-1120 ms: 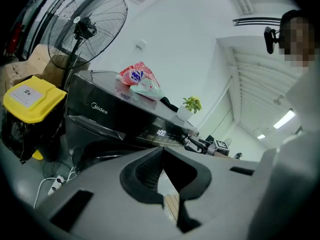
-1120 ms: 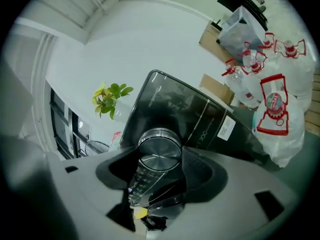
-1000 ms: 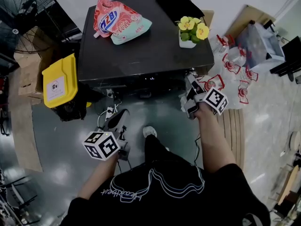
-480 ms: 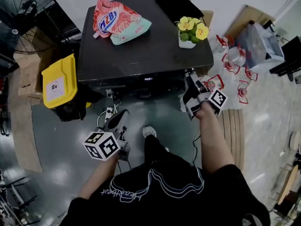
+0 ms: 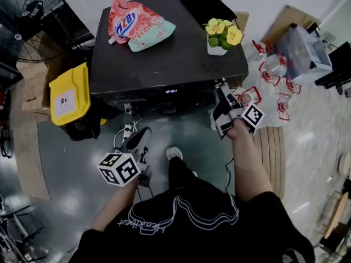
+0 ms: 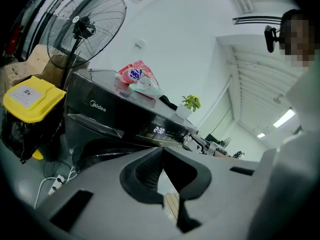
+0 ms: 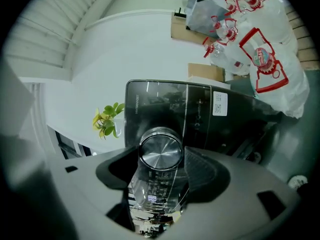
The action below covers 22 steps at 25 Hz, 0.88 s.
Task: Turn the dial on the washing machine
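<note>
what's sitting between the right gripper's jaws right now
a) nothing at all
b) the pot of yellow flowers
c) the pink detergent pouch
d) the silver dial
d: in the right gripper view the right gripper has its jaws closed on either side of the round silver dial on the front of the washing machine.

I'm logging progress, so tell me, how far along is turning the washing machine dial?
Done: the right gripper is clamped on the dial, and the display is lit. In hand: the twist itself. Left: reaching the setting and letting go; the dial's position cannot be read. The left gripper hangs shut.
</note>
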Each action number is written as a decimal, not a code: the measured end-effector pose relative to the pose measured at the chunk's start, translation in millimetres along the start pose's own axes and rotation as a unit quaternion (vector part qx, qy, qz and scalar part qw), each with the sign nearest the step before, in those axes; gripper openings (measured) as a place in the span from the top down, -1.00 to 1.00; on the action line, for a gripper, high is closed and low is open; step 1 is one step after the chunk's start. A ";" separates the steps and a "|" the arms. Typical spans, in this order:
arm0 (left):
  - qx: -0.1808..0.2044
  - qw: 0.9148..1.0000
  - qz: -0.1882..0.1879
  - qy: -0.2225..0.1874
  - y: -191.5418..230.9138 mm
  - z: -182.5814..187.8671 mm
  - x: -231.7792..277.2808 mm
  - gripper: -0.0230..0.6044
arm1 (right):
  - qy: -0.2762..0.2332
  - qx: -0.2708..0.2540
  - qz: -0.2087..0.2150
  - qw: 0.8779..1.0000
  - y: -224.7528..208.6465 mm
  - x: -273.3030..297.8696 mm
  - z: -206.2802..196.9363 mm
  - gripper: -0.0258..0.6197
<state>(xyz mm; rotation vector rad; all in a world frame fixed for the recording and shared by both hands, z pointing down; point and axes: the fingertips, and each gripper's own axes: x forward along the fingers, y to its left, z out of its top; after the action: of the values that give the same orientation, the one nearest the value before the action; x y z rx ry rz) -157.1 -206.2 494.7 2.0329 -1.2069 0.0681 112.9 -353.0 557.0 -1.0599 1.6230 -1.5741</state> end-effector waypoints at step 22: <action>0.142 0.986 -0.079 -0.033 -127.0 15.2 -28.1 0.91 | 0.102 -0.668 0.049 0.735 175.8 -128.4 -85.2 0.52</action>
<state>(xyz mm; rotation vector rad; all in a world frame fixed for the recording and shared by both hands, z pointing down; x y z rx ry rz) -79.4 -161.2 399.3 2.3904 -1.1212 0.1017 79.0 -206.4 378.2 -1.3702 2.9771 -0.1756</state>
